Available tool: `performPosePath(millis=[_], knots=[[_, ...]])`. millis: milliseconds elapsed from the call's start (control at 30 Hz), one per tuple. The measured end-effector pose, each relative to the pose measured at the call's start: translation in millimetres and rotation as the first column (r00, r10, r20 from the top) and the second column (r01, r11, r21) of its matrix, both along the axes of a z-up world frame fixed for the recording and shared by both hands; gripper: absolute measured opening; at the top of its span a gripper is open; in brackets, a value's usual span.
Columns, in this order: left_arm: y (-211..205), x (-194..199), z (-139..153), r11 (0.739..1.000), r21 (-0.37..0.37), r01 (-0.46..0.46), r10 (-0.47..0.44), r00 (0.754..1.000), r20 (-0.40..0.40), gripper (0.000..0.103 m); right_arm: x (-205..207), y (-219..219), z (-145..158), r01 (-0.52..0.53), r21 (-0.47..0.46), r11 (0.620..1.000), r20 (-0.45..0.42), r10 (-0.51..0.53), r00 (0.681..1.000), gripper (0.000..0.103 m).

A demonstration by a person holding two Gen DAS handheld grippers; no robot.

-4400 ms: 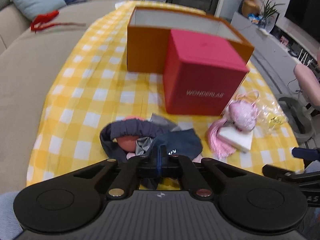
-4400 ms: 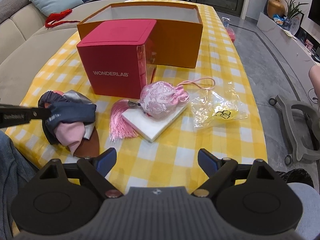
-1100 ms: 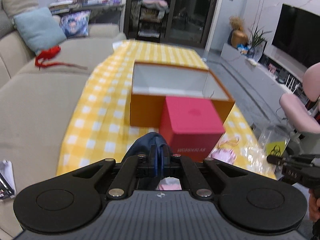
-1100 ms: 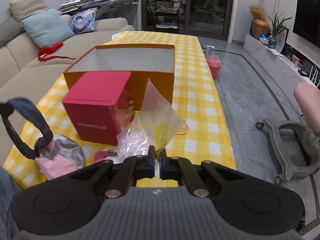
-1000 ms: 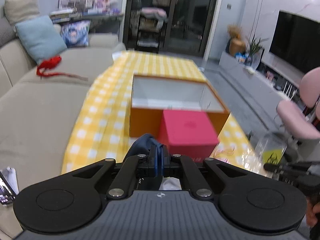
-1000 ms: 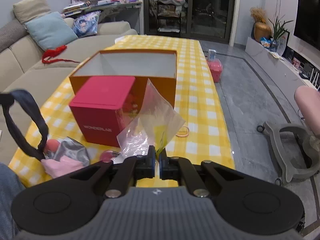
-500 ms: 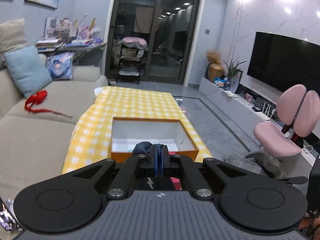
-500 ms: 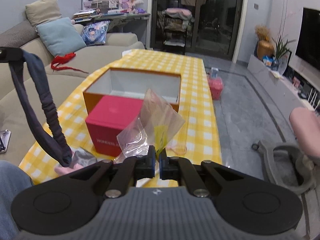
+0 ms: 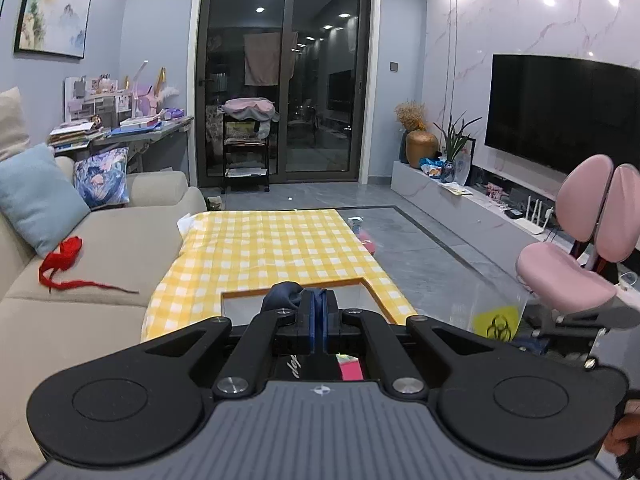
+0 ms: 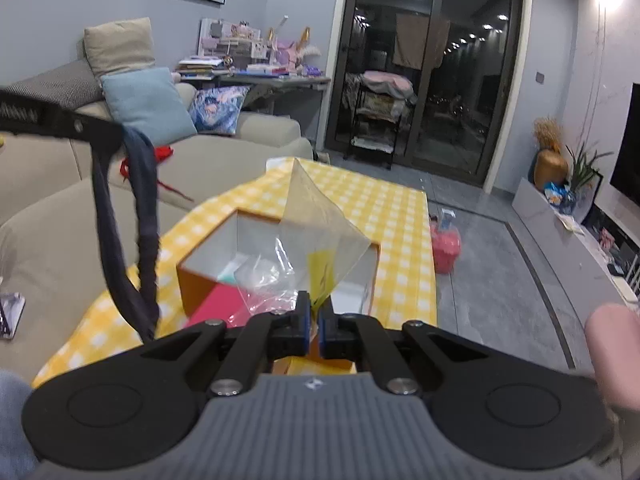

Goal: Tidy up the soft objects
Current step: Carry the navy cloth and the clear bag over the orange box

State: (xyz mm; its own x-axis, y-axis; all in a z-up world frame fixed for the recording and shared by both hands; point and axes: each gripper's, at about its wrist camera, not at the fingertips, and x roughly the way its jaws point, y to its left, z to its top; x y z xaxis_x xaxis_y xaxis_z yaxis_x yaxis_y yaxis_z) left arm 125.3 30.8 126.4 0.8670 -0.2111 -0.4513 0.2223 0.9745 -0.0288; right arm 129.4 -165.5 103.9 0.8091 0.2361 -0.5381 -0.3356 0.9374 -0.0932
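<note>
Both of your grippers have risen well above the yellow checked table (image 9: 256, 248) since a second ago. Your left gripper (image 9: 319, 322) is clamped tight on a dark navy elastic band (image 10: 140, 240), which dangles in a long loop beside the open orange box (image 10: 208, 280). Your right gripper (image 10: 313, 320) is pinched almost closed on a clear plastic bag (image 10: 304, 232) with a yellow label, held over the box. A red box (image 10: 216, 304) sits against the orange one. To finish well, probably lower each soft item fully inside the orange box before releasing, so nothing drapes over its rim.
</note>
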Motion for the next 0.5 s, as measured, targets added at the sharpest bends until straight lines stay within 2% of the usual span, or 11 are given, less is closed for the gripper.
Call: performPosePath(millis=[200, 400, 500], knots=[[-8, 31, 6, 0.998, 0.058, 0.011, -0.013, 0.999, 0.040, 0.003, 42, 8, 15, -0.018, -0.009, 1.000, 0.035, 0.018, 0.999, 0.000], [-11, 70, 11, 0.996, 0.086, -0.007, 0.000, 0.997, 0.077, 0.003, 95, 18, 13, -0.026, 0.002, 1.000, -0.003, 0.026, 1.000, 0.000], [-8, 94, 12, 0.997, 0.076, -0.024, 0.016, 0.996, 0.093, 0.003, 120, 21, 6, -0.025, 0.001, 1.000, -0.028, 0.025, 0.999, 0.000]])
